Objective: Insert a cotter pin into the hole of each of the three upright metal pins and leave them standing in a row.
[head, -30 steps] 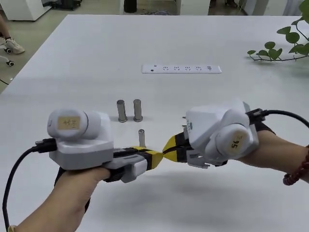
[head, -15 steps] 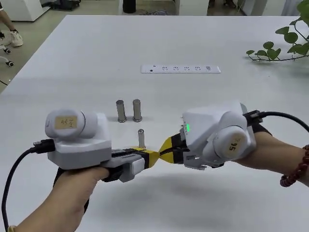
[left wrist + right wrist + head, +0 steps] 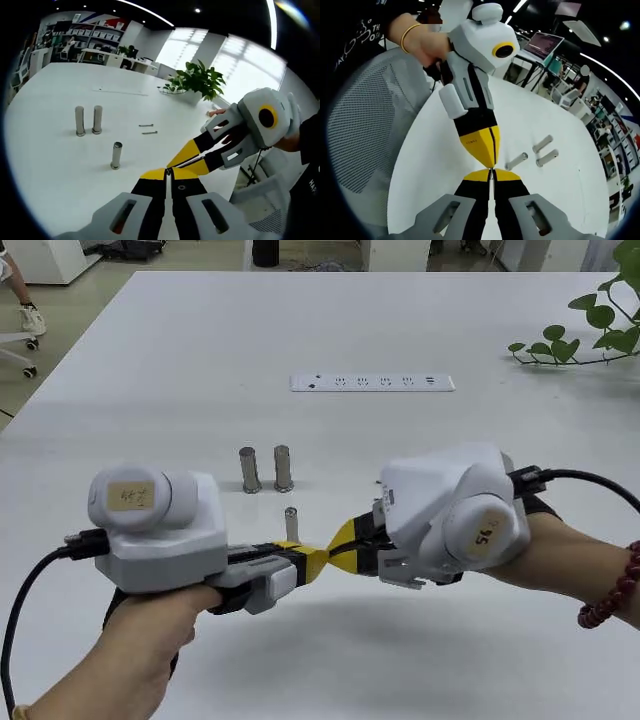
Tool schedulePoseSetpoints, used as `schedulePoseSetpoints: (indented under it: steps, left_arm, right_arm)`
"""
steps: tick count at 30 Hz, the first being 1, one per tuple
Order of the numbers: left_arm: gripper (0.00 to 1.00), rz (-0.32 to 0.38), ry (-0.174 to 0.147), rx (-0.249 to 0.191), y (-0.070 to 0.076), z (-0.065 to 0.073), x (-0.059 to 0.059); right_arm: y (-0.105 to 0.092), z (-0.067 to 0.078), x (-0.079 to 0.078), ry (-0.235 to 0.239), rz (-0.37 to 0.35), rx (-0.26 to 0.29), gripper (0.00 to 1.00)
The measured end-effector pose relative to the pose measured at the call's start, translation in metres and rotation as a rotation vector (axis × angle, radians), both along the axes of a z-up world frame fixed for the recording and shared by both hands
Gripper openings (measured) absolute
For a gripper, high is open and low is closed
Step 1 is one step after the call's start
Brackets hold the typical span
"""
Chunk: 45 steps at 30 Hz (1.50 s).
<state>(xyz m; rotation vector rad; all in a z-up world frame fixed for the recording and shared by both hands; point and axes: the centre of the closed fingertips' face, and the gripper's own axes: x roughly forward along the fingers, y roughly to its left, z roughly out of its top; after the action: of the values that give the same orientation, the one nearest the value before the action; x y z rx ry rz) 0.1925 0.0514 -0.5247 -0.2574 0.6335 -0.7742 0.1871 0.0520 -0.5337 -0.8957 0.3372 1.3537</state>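
Three upright metal pins stand on the white table: two side by side [image 3: 249, 469] [image 3: 283, 467] and one nearer [image 3: 291, 524], the same three as in the left gripper view [image 3: 79, 120] [image 3: 97, 119] [image 3: 116, 155]. My left gripper [image 3: 318, 562] and right gripper [image 3: 336, 552] meet tip to tip just in front of the near pin. Both are shut. A thin silver cotter pin [image 3: 194, 161] lies between the right jaws, and its end reaches the left gripper [image 3: 169, 172] tips. Two more cotter pins [image 3: 146, 125] [image 3: 149, 132] lie on the table.
A white power strip [image 3: 372, 383] lies farther back on the table. A leafy plant [image 3: 590, 335] reaches over the right edge. A mesh chair [image 3: 365, 125] stands beside the table on the person's side.
Both grippers stay tip to tip in front of the near metal pin. Only the view has shifted slightly.
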Motion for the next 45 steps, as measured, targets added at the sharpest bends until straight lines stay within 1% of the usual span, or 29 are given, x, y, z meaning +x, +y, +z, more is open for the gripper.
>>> schedulePoseSetpoints:
  steps: [2,8,9,10,11,12,14,16,18,20,22,25,26,31,35,38,39,40,42,45]
  left_arm:
    - [0.00,-0.007,-0.010,0.006,0.000,0.000,0.000]
    - [0.00,-0.050,-0.065,0.042,0.000,0.000,0.000]
    - [0.00,-0.068,-0.101,0.056,0.000,0.002,0.001]
    - [0.00,-0.075,-0.118,0.063,0.000,0.003,0.001]
    - [0.00,-0.086,-0.124,0.071,0.000,0.003,0.000]
    - [0.00,-0.100,-0.144,0.080,0.000,0.004,0.000]
    - [0.00,-0.120,-0.169,0.096,0.001,0.005,-0.002]
    - [0.00,-0.127,-0.177,0.102,0.001,0.004,-0.002]
    - [0.00,-0.136,-0.186,0.109,0.002,0.004,-0.002]
    - [0.00,-0.154,-0.208,0.128,0.003,0.003,-0.002]
    - [0.00,-0.168,-0.222,0.135,0.003,0.004,-0.003]
    - [0.00,-0.181,-0.236,0.145,0.003,0.004,-0.002]
    - [0.00,-0.186,-0.246,0.151,0.004,0.004,-0.002]
    - [0.00,-0.225,-0.280,0.165,0.004,0.004,-0.004]
    - [0.00,-0.269,-0.312,0.172,0.002,0.006,-0.007]
    - [0.00,-0.301,-0.327,0.170,0.000,0.007,-0.011]
    - [0.00,-0.312,-0.334,0.172,-0.001,0.007,-0.012]
    - [0.00,-0.331,-0.344,0.181,-0.001,0.007,-0.014]
    - [0.00,-0.349,-0.354,0.190,-0.002,0.007,-0.016]
    - [0.00,-0.389,-0.370,0.189,-0.005,0.008,-0.020]
  right_arm:
    - [0.000,0.000,0.000,0.012,-0.010,0.009,0.00]
    - [0.000,0.000,0.000,0.053,-0.039,0.037,0.00]
    - [0.000,0.001,0.000,0.067,-0.051,0.050,0.00]
    - [0.000,0.002,0.000,0.075,-0.059,0.059,0.00]
    - [0.000,0.002,0.001,0.086,-0.064,0.064,0.00]
    - [-0.001,0.002,0.000,0.102,-0.072,0.073,0.00]
    - [-0.001,0.002,0.001,0.123,-0.089,0.089,0.00]
    - [-0.001,0.002,0.001,0.144,-0.103,0.107,0.00]
    - [0.000,0.002,0.000,0.157,-0.108,0.113,0.00]
    - [-0.001,0.000,-0.001,0.184,-0.119,0.117,0.01]
    - [-0.001,-0.001,-0.001,0.212,-0.136,0.128,0.03]
    - [-0.002,-0.001,0.000,0.249,-0.161,0.154,0.04]
    - [-0.002,-0.001,0.000,0.267,-0.169,0.159,0.05]
    - [-0.004,-0.003,-0.002,0.316,-0.189,0.179,0.06]
    - [-0.005,-0.004,-0.004,0.376,-0.205,0.207,0.07]
    - [-0.005,-0.005,-0.007,0.420,-0.211,0.225,0.07]
    - [-0.005,-0.006,-0.009,0.442,-0.215,0.233,0.07]
    - [-0.005,-0.006,-0.009,0.451,-0.215,0.236,0.07]
    - [-0.006,-0.007,-0.011,0.461,-0.212,0.237,0.07]
    - [-0.006,-0.008,-0.013,0.474,-0.205,0.235,0.06]
